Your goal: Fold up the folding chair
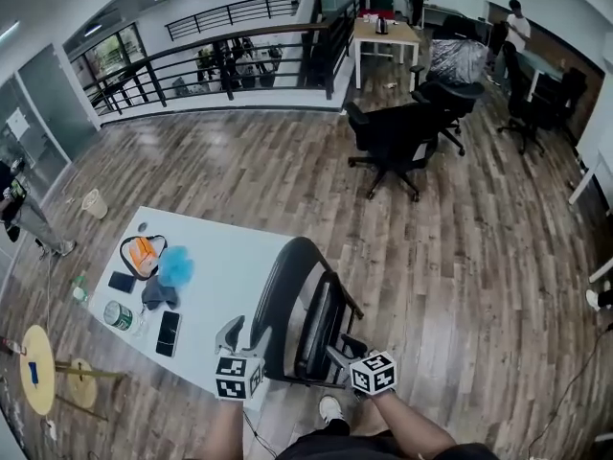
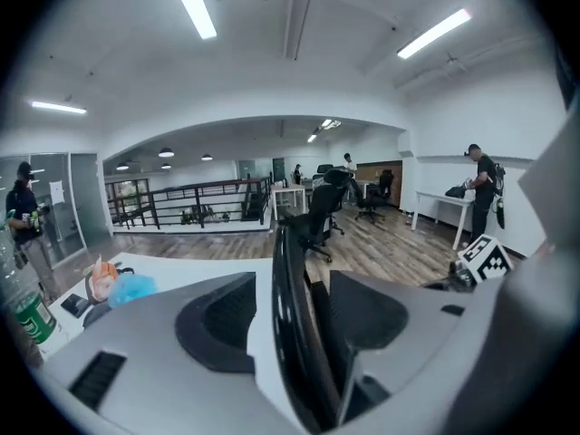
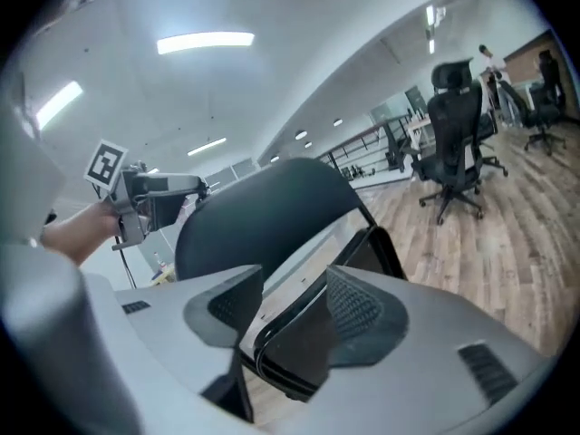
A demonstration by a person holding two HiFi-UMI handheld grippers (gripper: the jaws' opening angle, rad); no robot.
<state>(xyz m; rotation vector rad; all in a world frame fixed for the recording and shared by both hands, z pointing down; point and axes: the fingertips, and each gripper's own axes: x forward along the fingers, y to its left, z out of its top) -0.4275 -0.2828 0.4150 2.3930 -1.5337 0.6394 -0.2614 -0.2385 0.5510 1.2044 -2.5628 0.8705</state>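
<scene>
The black folding chair [image 1: 302,314] stands on the wood floor against the white table's near side. Its seat [image 1: 321,329] is tipped up close to the curved backrest [image 1: 280,300]. My left gripper [image 1: 233,332] is at the backrest's left edge. In the left gripper view its jaws [image 2: 290,315] stand wide, with the backrest's thin edge [image 2: 292,333] between them and a gap on the left side. My right gripper [image 1: 337,355] is at the seat's near corner. Its jaws [image 3: 294,311] straddle the seat frame [image 3: 299,356] without pressing on it, and the backrest [image 3: 263,207] rises behind.
The white table [image 1: 225,257] carries an orange bag [image 1: 142,255], a blue cloth [image 1: 176,266], phones and a can. Black office chairs [image 1: 393,137] stand further off. A round yellow stool [image 1: 38,367] is at the left. My shoe [image 1: 330,408] is just below the chair.
</scene>
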